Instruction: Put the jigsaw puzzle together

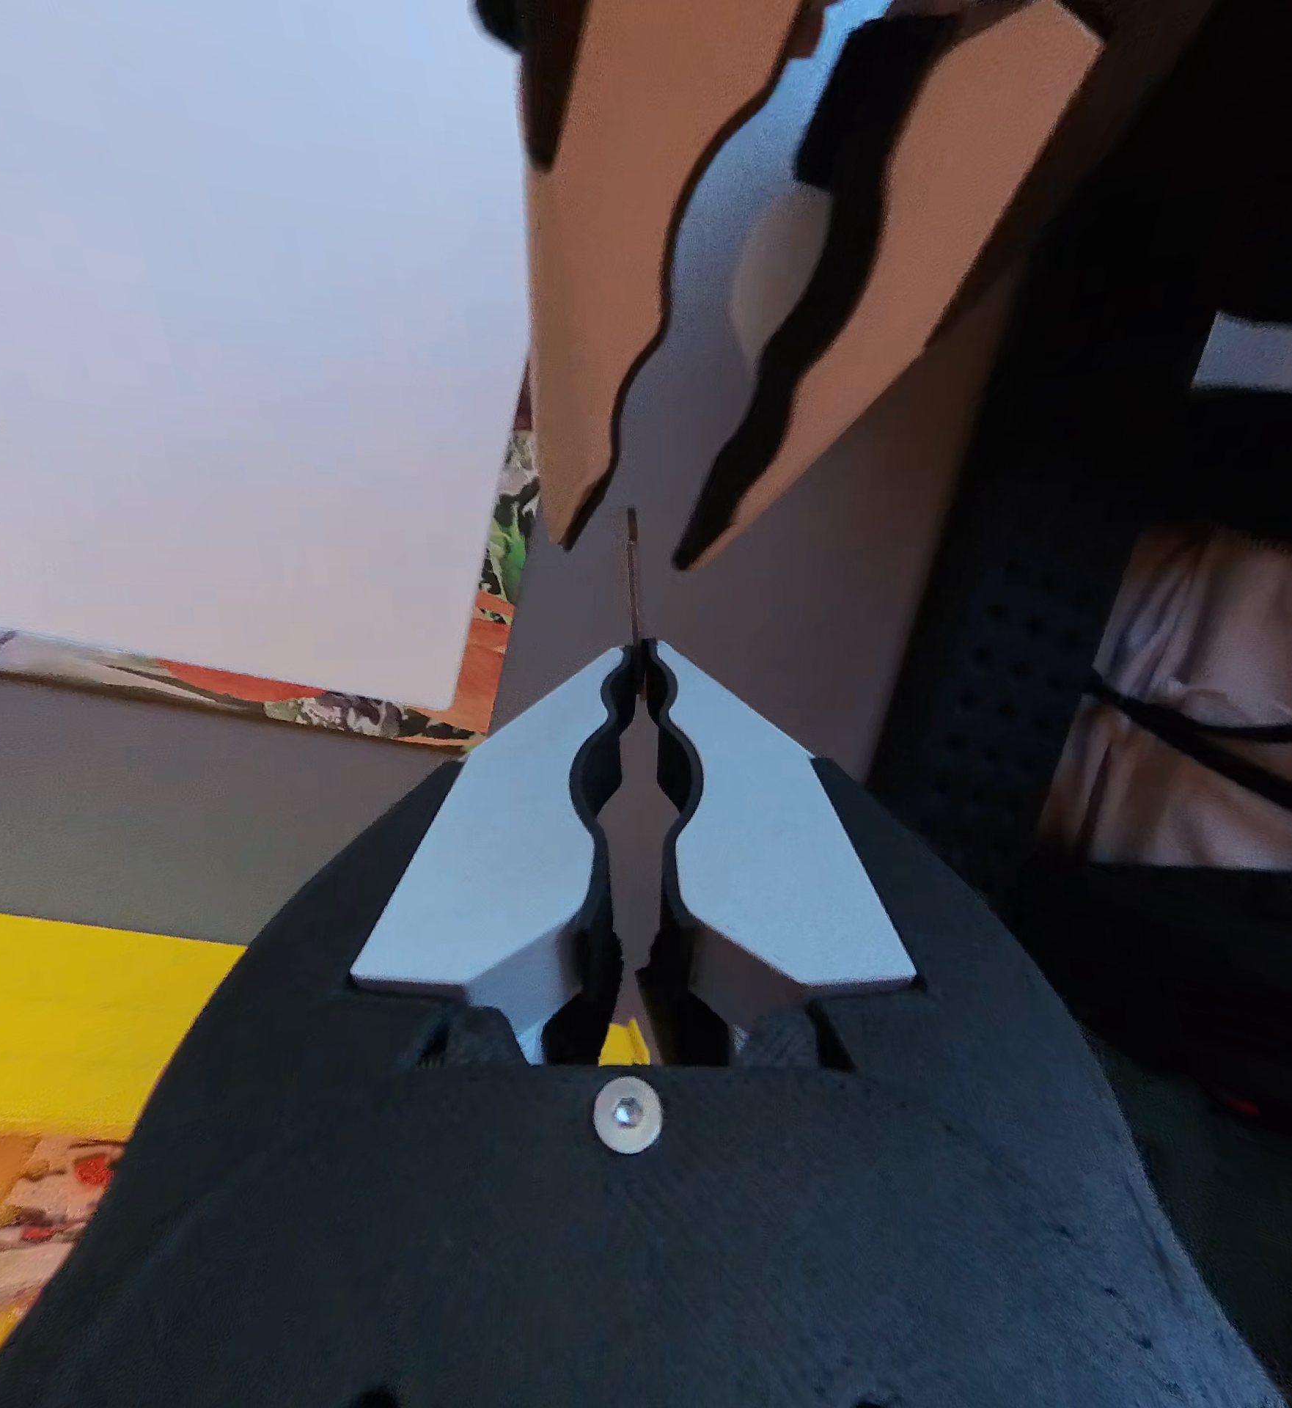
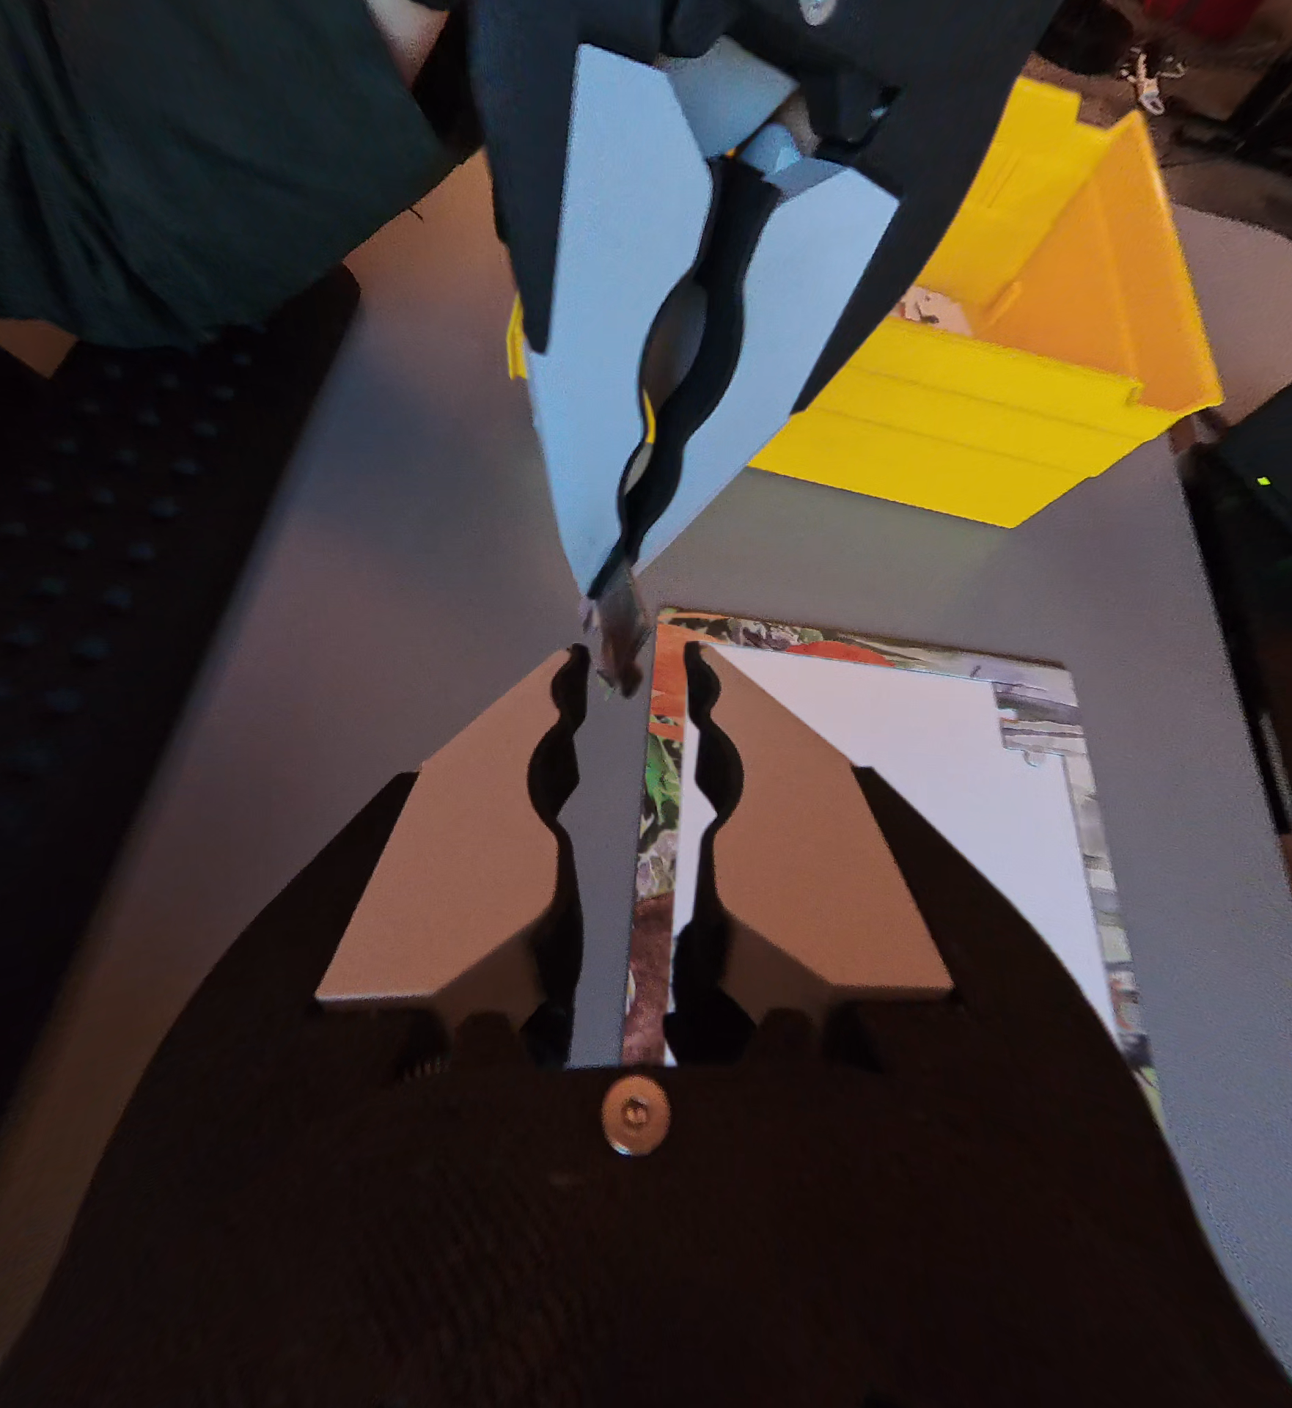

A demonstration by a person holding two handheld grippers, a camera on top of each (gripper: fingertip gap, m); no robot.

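Right wrist view shows your right gripper [image 2: 631, 663] with its jaws spread, tips flanking the lower end of a puzzle piece [image 2: 620, 640] that hangs from your left gripper [image 2: 609, 587]. That left gripper comes in from the far side, jaws pinching the top edge of the piece. Whether your right jaws touch the piece yet cannot be told from here.

In the left wrist view the piece [image 1: 633, 571] shows edge-on as a thin dark sliver rising from the pressed-together jaws of the left gripper [image 1: 641, 655], with the right gripper [image 1: 620, 556] open just past it.

Below and right of the piece lies the board [image 2: 894, 762], white in the middle, with the picture border already assembled along its far, left and right sides. A yellow bin [image 2: 970, 434] stands on the table [image 2: 399, 609] farther off, with what looks like more pieces inside.

This looks like a hand-over or a re-grip in the air, so the piece can be turned flat for laying.

Next, close your right jaws on the free end before the left ones let go, or the piece drops. Then lay it flat against the near-left corner of the border and match the picture.
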